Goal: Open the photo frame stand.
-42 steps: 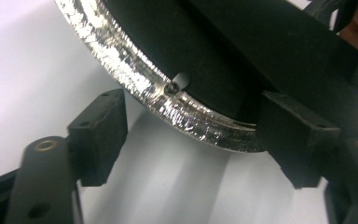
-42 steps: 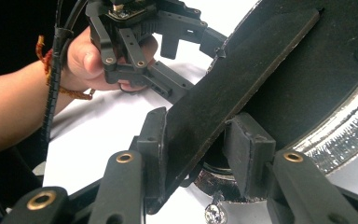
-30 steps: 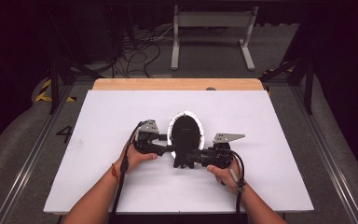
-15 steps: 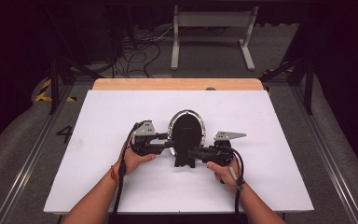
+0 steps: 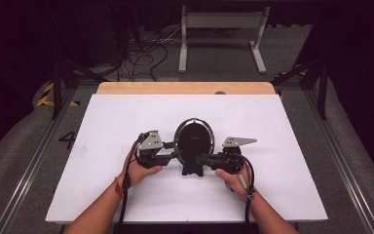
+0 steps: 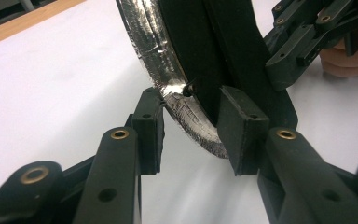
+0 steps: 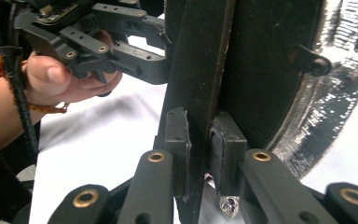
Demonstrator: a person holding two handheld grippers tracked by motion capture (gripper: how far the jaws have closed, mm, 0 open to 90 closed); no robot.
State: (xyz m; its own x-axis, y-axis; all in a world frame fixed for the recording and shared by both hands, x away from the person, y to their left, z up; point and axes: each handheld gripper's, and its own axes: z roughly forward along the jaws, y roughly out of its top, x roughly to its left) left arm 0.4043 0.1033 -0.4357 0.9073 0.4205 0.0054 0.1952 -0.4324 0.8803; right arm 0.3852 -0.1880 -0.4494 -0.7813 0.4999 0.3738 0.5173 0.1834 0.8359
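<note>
Near the middle of the white table (image 5: 102,146), somewhat toward the person's side, stands a round mirror (image 5: 193,139) with a foil-like silvery rim, upright on its black stand (image 5: 193,168), its dark back facing the near edge. At the mirror's left edge sits the left gripper (image 5: 174,147), whose jaws have just been closing; in the left gripper view the silvery rim (image 6: 168,88) and the black back panel lie between its two pads, the right-hand pad lying against the panel while the left-hand pad (image 6: 148,128) stands just off the rim, so whether it truly grips I cannot tell. On the right, the right gripper (image 5: 200,159) has also just been closing, and its pads (image 7: 175,140) clamp the thin black stand plate from both sides (the right gripper view shows this squarely). Both hands rest low on the table, close on either side of the stand. Beyond the table's far edge a wooden strip (image 5: 185,87) shows, then dark floor with cables (image 5: 141,53).
</note>
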